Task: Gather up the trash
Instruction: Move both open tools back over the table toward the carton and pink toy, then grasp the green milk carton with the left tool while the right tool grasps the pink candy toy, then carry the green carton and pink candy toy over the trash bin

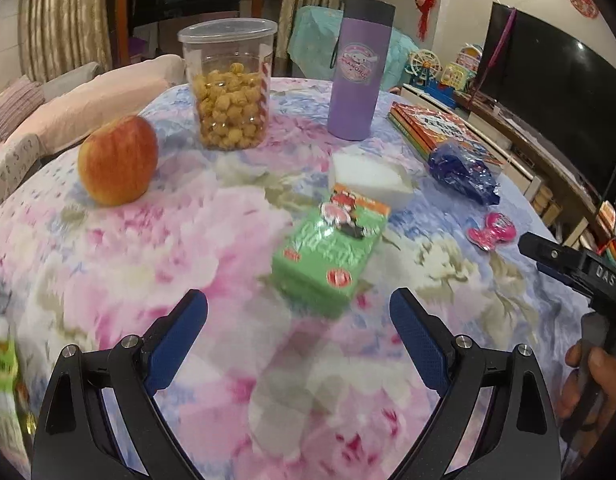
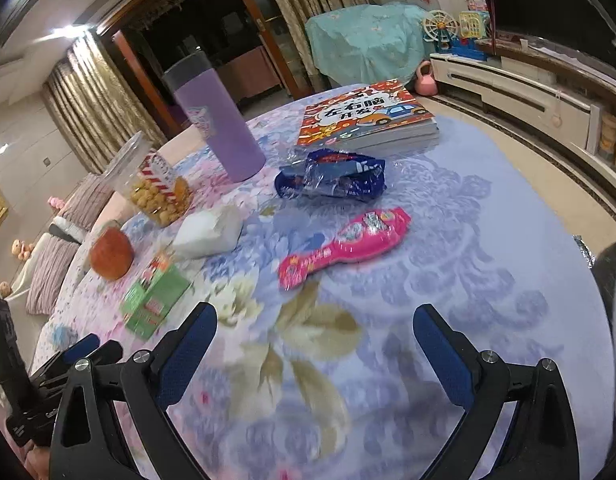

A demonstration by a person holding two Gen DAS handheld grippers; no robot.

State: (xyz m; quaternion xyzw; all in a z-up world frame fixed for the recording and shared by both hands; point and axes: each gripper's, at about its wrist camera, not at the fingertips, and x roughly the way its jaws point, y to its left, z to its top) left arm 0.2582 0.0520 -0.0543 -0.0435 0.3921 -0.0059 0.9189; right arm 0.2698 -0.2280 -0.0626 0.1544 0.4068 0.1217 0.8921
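Trash on the floral-cloth counter [image 2: 488, 216]: we see a crumpled blue wrapper [image 2: 334, 180] at 12 o'clock from the right hand-held gripper [image 2: 314, 344], just in front of the stacked books [image 2: 368, 120], and a pink wrapper [image 2: 344, 246] nearer, apart from it. Green carton [image 1: 328, 258] lies at 12 o'clock from the left hand-held gripper [image 1: 298, 324], touching a white block [image 1: 370, 182]. Both grippers hover spread wide, holding nothing. Apple [image 1: 118, 160], popcorn jar [image 1: 230, 84] and purple tumbler [image 1: 358, 70] stand further back.
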